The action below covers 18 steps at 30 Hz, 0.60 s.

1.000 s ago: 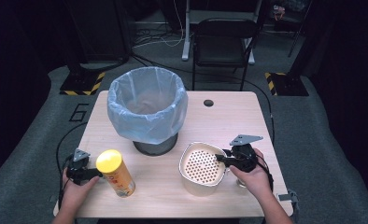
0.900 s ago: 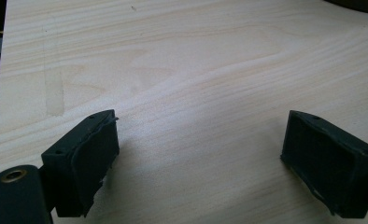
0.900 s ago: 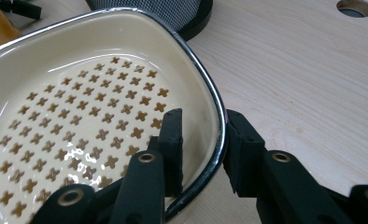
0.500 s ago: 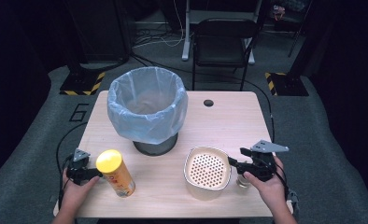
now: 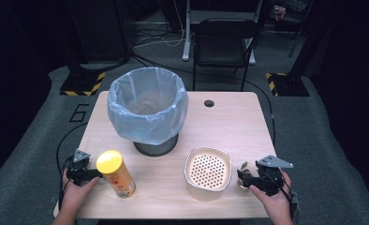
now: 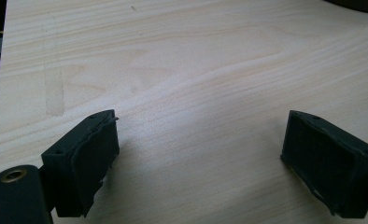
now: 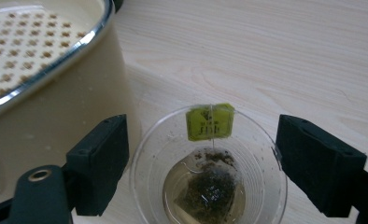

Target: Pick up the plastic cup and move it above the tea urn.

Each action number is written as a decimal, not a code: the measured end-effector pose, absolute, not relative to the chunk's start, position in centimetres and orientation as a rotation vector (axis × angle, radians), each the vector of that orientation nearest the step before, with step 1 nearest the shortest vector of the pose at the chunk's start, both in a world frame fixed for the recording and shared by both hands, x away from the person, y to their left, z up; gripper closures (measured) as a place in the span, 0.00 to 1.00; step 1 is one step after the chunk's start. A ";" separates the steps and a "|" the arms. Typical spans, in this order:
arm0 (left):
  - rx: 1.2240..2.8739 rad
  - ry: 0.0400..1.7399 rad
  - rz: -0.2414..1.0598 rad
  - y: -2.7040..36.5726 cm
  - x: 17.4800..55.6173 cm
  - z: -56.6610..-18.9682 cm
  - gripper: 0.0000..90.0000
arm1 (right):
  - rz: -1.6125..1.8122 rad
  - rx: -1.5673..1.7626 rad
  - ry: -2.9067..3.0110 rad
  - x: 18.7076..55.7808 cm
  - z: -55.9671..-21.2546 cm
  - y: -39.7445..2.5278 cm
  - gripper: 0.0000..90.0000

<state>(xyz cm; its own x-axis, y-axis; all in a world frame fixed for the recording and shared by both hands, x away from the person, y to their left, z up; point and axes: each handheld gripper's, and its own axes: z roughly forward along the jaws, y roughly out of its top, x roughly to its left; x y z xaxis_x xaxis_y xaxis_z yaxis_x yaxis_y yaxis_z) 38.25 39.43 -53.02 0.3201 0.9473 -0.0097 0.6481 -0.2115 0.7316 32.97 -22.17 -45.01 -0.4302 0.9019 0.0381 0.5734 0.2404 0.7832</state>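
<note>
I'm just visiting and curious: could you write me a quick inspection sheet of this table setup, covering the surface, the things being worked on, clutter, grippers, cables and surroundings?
Surface: pale wooden table, with a small dark round hole near its far edge.
Job's things: clear plastic cup with a used tea bag and a little liquid, its green tag hanging over the rim; cream strainer bowl just beside the cup.
Clutter: yellow-lidded snack can; bin with a blue liner.
Grippers: right gripper open, jaws either side of the cup; left gripper open over bare wood, next to the can.
Cables: black cable looping off the left gripper; more on the floor.
Surroundings: dark room, grey carpet, black chair behind the table.
</note>
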 end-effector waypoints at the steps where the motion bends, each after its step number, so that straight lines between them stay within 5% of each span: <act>1: 1.949 1.405 0.600 39.4 38.3 -53.0 0.12 | 1.045 1.349 2.096 33.0 -45.0 -22.2 0.20; 18: 1.949 1.405 0.600 39.4 38.3 -53.0 0.12 | 0.970 1.364 2.118 33.0 -48.1 -21.8 0.29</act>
<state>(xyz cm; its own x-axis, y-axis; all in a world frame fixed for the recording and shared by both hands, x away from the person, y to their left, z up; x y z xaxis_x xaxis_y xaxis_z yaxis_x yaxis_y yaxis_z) 38.25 39.43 -53.02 0.3201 0.9473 -0.0098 0.6482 -0.2115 0.7316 33.00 -21.79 -48.11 -0.4179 0.9084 0.0101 0.6012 0.2682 0.7527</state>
